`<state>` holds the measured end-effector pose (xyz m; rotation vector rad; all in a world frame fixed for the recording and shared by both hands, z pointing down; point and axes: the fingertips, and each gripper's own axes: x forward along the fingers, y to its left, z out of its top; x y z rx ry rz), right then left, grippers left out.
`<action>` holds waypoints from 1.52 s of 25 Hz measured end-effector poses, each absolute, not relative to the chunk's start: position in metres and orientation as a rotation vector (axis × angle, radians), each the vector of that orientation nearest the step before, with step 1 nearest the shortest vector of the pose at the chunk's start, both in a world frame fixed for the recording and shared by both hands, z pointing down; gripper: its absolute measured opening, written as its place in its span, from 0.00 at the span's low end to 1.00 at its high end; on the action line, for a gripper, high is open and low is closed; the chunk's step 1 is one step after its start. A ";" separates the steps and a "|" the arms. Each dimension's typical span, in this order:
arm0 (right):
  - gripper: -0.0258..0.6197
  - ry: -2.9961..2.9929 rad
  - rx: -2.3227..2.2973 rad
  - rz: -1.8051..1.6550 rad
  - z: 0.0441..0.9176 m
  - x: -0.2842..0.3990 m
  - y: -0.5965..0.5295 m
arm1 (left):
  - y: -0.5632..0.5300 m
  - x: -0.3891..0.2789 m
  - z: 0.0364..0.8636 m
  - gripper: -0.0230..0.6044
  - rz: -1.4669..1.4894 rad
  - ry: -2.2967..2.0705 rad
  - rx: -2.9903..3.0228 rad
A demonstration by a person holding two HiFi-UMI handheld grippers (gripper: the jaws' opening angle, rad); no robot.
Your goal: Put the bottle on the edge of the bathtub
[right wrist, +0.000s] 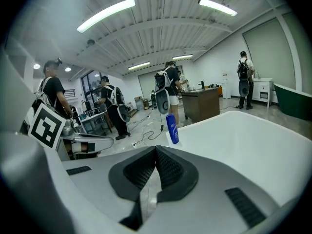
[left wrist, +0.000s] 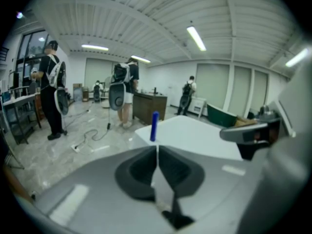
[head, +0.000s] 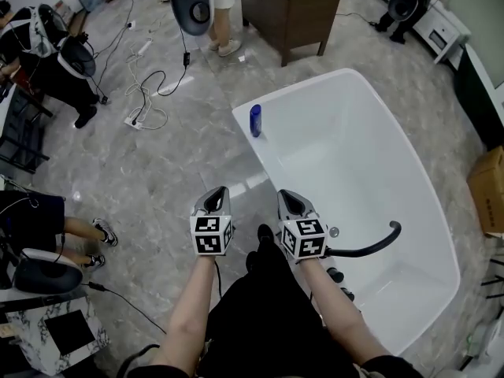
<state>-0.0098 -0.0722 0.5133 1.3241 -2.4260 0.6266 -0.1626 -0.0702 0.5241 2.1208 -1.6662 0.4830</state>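
The slim blue plastic bottle point(head: 255, 120) is seen standing upright on the flat rim at the far left corner of the glossy white bathtub point(head: 293, 90), close to the outer edge and well apart from both grippers. Judged from how things lie, the placing looks already done.

The left gripper point(head: 215, 199) is held low in front of the person, over the grey marbled floor point(head: 173, 172). In the left gripper view its dark ribbed pads point(left wrist: 144, 167) are pressed together with nothing between them. The right gripper point(head: 290, 203) is held just beside it, by the near rim of the tub, and its jaws are likewise closed on nothing.

The bottle is judged to be light and stiff, with a smooth skin that could slide in a weak grip (how full it is cannot be told). Being tall and narrow on a slick enamel rim, it would be tipped easily by a sideways nudge, either onto the floor or into the tub. If it had to be taken up again, it would best be gripped across the middle of the body, below the cap, approached level from the side and squeezed only moderately.
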 end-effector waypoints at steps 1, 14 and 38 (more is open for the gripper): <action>0.04 -2.426 1.327 0.632 0.512 -0.010 -0.071 | -0.067 -0.163 0.523 0.06 0.479 -1.666 2.121; 0.04 -2.438 1.330 0.604 0.502 -0.002 -0.050 | -0.031 -0.161 0.511 0.05 0.449 -1.666 2.139; 0.04 -2.482 1.266 0.569 0.493 -0.011 -0.024 | -0.009 -0.175 0.491 0.05 0.397 -1.704 2.141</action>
